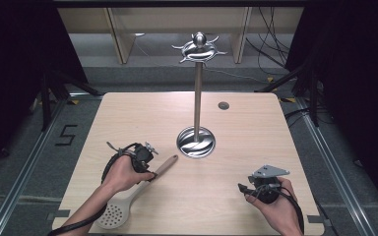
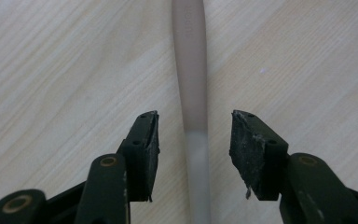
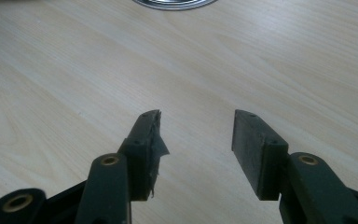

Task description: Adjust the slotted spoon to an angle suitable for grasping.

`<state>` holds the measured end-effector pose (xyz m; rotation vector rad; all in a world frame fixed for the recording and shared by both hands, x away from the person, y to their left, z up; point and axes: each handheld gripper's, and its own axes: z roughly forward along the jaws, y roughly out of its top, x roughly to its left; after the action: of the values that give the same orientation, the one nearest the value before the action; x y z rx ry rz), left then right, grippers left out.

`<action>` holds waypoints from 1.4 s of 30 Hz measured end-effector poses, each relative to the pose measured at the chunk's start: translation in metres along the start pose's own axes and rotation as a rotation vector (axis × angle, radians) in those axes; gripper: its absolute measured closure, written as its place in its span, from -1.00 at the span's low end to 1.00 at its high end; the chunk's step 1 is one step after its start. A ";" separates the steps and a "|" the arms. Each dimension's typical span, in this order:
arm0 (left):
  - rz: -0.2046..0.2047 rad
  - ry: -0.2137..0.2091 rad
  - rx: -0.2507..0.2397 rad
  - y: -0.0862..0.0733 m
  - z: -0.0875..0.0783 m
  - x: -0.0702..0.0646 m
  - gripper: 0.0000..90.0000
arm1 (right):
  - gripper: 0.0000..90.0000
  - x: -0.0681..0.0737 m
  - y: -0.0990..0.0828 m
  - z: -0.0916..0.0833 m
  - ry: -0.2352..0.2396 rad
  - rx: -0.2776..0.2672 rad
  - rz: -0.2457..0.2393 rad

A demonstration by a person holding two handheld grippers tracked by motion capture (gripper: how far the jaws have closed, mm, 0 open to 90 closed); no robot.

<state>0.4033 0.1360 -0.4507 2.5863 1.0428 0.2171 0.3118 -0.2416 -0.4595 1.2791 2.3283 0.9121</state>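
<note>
Skimmer [image 1: 128, 198] lay flat at the table's [image 1: 256, 123] near-left, perforated head toward the person, handle pointing at the steel stand [image 1: 196, 141]; left gripper [image 2: 193, 135] sat over the handle [image 2: 189, 70], jaws spread either side and not touching it. Best grip, I'd judge: lower until both pads flank the shaft squarely, stay centred, then close. Right gripper [image 3: 196, 135] hovered over bare wood, jaws also spread and empty.

tools: 2 — left tool [image 1: 150, 162], right tool [image 1: 246, 189]
slotted spoon [image 1: 128, 196]: 1
metal stand [image 1: 197, 98]: 1
worktop [image 1: 256, 142]: 1
</note>
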 end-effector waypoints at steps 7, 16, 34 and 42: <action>0.011 -0.015 0.099 0.016 0.011 0.004 0.13 | 0.16 0.000 -0.001 -0.001 -0.002 0.003 0.017; 0.000 -0.043 0.144 0.031 0.026 0.005 0.15 | 0.15 -0.002 -0.003 -0.002 -0.006 -0.005 0.009; 0.009 -0.036 0.198 0.037 0.040 0.004 0.30 | 0.11 -0.002 -0.003 -0.001 0.003 0.006 0.030; -0.002 -0.037 0.206 0.038 0.045 0.002 0.34 | 0.11 -0.002 -0.003 -0.001 0.006 0.008 0.032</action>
<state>0.4411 0.0999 -0.4789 2.7590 1.1070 0.0631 0.3101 -0.2448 -0.4612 1.3223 2.3241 0.9190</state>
